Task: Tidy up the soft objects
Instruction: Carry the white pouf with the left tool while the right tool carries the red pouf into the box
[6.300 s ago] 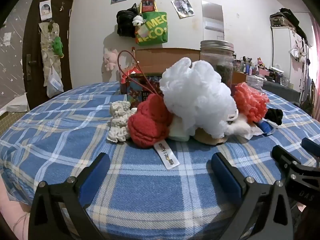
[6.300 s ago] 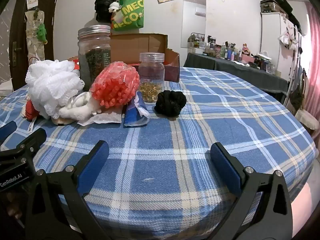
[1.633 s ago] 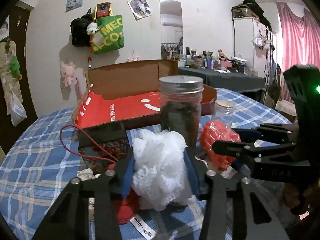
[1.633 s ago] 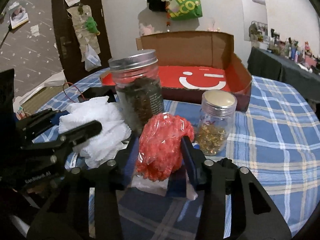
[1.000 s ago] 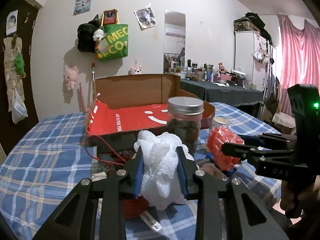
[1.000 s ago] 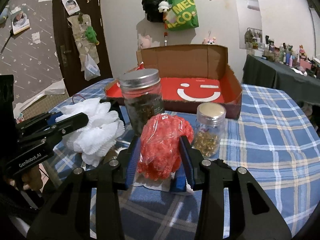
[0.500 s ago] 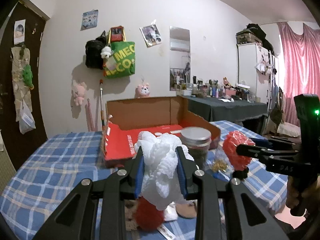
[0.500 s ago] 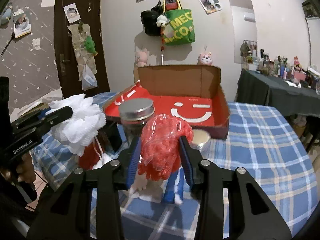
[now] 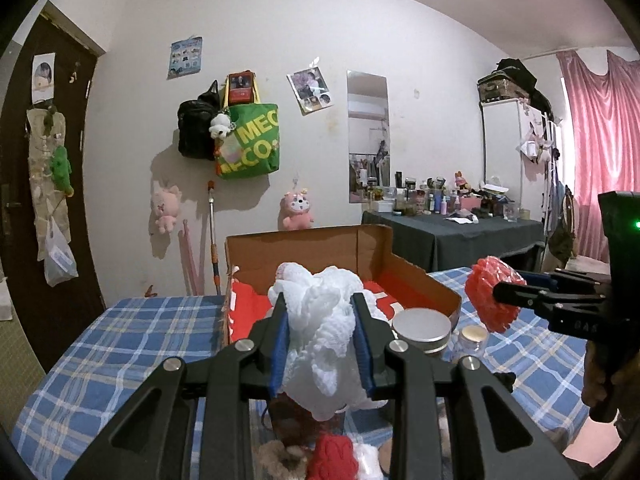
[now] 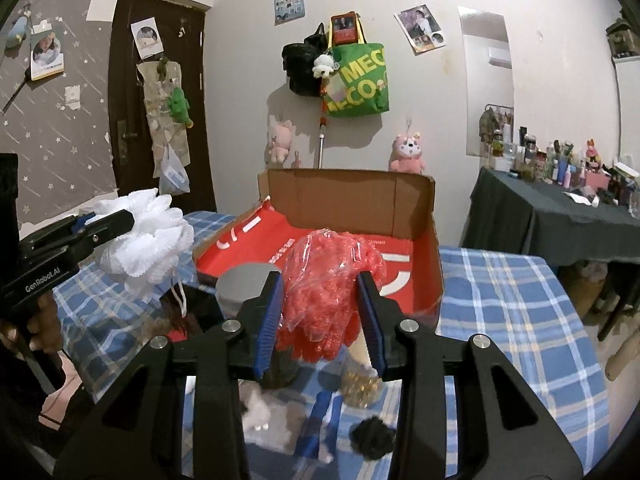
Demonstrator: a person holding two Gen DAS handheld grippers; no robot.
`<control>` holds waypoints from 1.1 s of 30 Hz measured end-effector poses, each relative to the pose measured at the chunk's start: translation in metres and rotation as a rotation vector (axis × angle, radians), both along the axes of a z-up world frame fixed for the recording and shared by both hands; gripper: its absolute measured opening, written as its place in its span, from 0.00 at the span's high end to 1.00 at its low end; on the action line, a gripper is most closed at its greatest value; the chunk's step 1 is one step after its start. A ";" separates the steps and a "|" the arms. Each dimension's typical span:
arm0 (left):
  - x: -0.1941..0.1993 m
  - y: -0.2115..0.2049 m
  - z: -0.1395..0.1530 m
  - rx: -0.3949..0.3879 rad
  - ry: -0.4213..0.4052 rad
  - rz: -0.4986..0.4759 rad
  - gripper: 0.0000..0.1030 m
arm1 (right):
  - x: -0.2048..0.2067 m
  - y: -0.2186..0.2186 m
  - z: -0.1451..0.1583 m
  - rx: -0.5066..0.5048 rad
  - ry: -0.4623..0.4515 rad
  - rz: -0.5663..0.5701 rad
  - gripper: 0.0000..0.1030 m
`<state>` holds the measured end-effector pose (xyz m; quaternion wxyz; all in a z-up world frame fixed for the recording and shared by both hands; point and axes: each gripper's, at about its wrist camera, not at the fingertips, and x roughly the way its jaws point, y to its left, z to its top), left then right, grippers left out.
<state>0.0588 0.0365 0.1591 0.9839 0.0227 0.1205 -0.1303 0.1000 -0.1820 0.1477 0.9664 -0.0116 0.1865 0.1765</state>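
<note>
Claws both clenched. Left gripper (image 9: 320, 340) squeezes white mesh pouf (image 9: 324, 332) btwn its blue pads, pouf bulging out above & below the fingers, held up off the table. Right gripper (image 10: 320, 320) pinches red mesh pouf in plastic wrap (image 10: 328, 296) the same way, also in the air; its pads press into the wrap on both sides.

Just ahead of & below each claw: open cardboard box w/ red inner floor (image 10: 352, 204), back flap standing upright, sitting on blue plaid tablecloth (image 10: 508, 292). Btwn right claw & box, partly hidden by the left finger: big jar w/ grey metal lid (image 10: 244, 276). Under right claw: small jar w/ yellowish contents (image 10: 356, 388), black fuzzy lump (image 10: 372, 436) nearer the cam, blurry white bits to its left. Under left claw: red plush piece (image 9: 332, 456) & pale crochet-looking thing beside it, details too blurry.

From left cam, right claw sits off to the right at about same height, well apart. From right cam, left claw sits off to the left, person's hand (image 10: 36, 324) on its grip.

Beyond box: wall w/ green tote bag (image 9: 248, 140), pink plush toys, dark door at left.
</note>
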 end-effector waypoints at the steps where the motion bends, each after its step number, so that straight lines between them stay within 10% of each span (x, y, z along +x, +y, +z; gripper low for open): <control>1: 0.003 0.000 0.001 0.000 0.004 -0.005 0.71 | 0.004 -0.001 0.003 -0.002 -0.002 0.002 0.66; 33: 0.221 -0.030 0.007 0.062 0.353 -0.185 0.71 | 0.231 0.019 0.004 -0.082 0.332 0.177 0.66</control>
